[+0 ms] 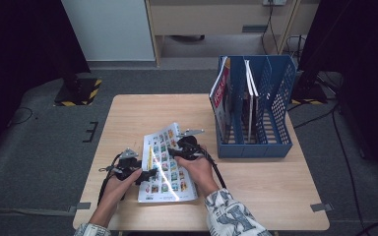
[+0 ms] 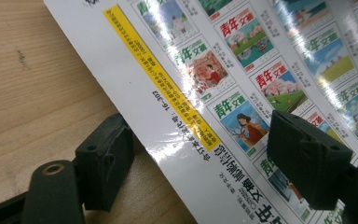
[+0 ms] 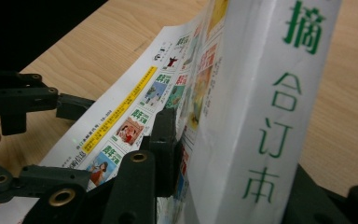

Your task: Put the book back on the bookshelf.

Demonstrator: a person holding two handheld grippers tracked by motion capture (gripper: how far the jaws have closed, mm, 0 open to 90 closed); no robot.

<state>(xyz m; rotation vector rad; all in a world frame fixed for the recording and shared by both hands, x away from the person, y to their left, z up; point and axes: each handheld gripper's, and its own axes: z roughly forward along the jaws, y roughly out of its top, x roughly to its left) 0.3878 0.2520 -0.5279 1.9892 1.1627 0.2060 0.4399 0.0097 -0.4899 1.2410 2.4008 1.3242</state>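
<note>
The right gripper (image 1: 177, 153) is clamped on the spine edge of the magazine (image 1: 166, 164): in the right gripper view one black pad presses on the picture-covered back cover (image 3: 135, 116) and the other sits behind the white spine (image 3: 270, 116) with its green characters, so that edge stands lifted between the jaws. The left gripper (image 1: 150, 174) is released, its jaws standing apart astride the magazine's opposite long edge; in the left gripper view one pad lies on the bare wood beside the white margin and the other sits over the printed cover (image 2: 242, 79), though whether that pad touches the paper cannot be told. The magazine lies near the front edge of the table (image 1: 261, 196), left of centre, between the two hands. Toward the table's back right corner stands a blue file rack (image 1: 256, 105) holding other magazines upright, well apart from the grippers.
</note>
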